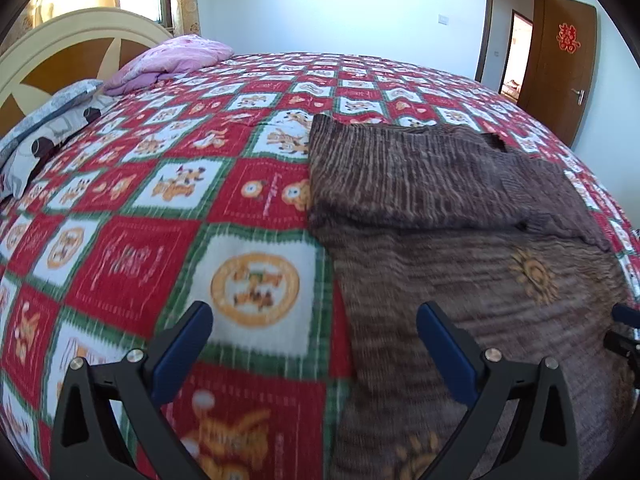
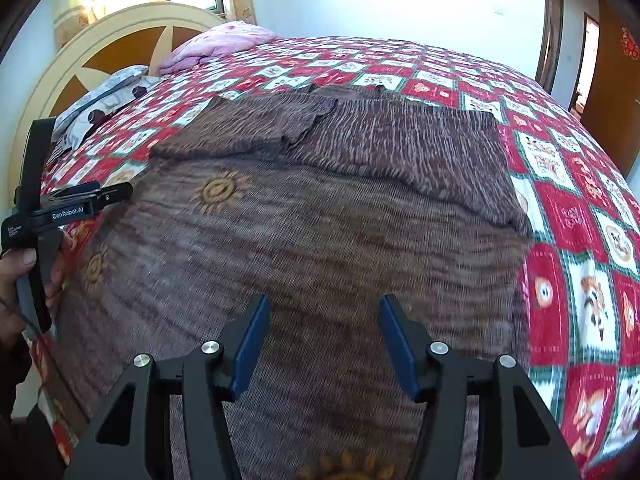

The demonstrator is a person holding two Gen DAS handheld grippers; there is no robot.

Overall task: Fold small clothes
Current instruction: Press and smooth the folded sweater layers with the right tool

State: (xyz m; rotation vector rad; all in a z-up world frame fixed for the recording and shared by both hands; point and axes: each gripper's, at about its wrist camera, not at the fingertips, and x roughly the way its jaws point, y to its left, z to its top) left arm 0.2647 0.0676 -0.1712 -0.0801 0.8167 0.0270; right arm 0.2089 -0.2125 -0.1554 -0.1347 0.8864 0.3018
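The left tongs (image 1: 314, 322) stand wide, released, with nothing between their two blue pads; beneath them lies the left edge of the brown knitted garment (image 1: 460, 248), one pad over the bedspread and one over the knit. The right tongs (image 2: 324, 316) are likewise released, their two blue pads apart and empty, hovering above the near middle of the same garment (image 2: 320, 240). In the right wrist view the left tongs (image 2: 116, 192) show from the side at the garment's left edge, held by a person's hand (image 2: 24, 276).

There is one garment, spread flat on the bed. Its two sleeves are folded inward across the far part, meeting near the collar, and the body extends toward the cameras. Yellow sun-like motifs are scattered over the body: three can be counted in the right wrist view, a fourth cut off at the bottom edge.

Around the garment spreads a single red, white and green chequered bedspread (image 1: 168, 208) with cartoon prints. Beyond the garment, to its far left, lie one pink folded quilt (image 1: 172, 60) and one grey patterned pillow (image 1: 44, 128) against the cream and brown headboard (image 1: 60, 56). To the garment's far right stands one brown door (image 1: 560, 76) bearing a red paper ornament (image 1: 568, 38).
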